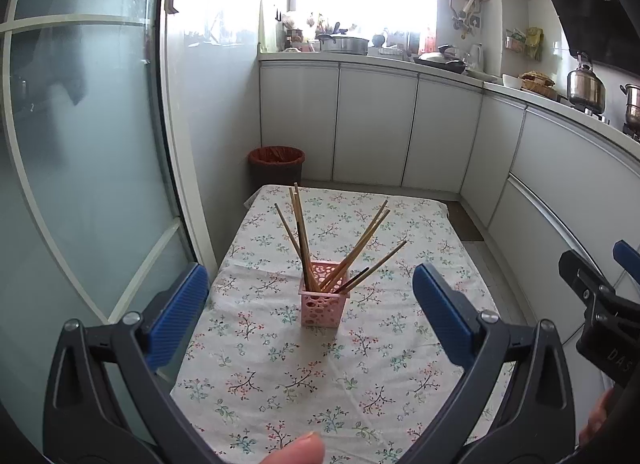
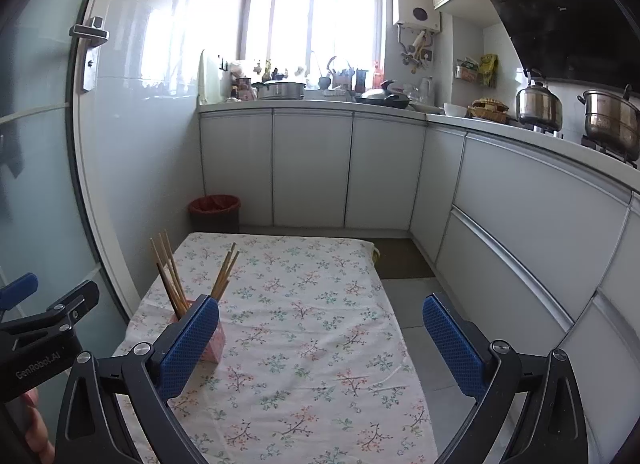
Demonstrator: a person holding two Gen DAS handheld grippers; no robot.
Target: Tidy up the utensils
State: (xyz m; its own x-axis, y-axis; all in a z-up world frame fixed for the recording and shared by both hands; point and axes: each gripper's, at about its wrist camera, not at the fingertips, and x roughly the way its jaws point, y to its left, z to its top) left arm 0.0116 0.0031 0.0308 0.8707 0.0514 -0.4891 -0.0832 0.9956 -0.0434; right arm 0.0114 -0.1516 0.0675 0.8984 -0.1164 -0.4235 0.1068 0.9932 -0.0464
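- The pink holder (image 1: 322,292) stands upright on the cloth-covered surface (image 1: 360,384), a little below the middle of the left wrist view; in the right wrist view it sits at lower left, partly hidden behind that gripper's left pad.
- The chopsticks (image 1: 316,240) are all inside the holder, none seen loose on the cloth. Their long axes run upward out of it and fan apart: one bunch leans toward the upper left of the frame, another toward the upper right, and one or two darker ones lie lower to the right.
- From the left gripper (image 1: 312,312) the holder lies straight ahead, framed between the two blue pads (image 1: 180,316). I judge the left the nearer and better lined up.
- From the right gripper (image 2: 320,344) the holder is off to the left of its line, so it would have to swing that way to reach.
- Left gripper: released, pads spread wide, nothing between them, held above the surface and tipped slightly down. A fingertip shows at the bottom edge of the frame.
- Right gripper: likewise spread and empty, level with its partner, which shows at the far left edge of its view.
- Judged from how things lie, the sticks look gathered, so little sorting seems left.
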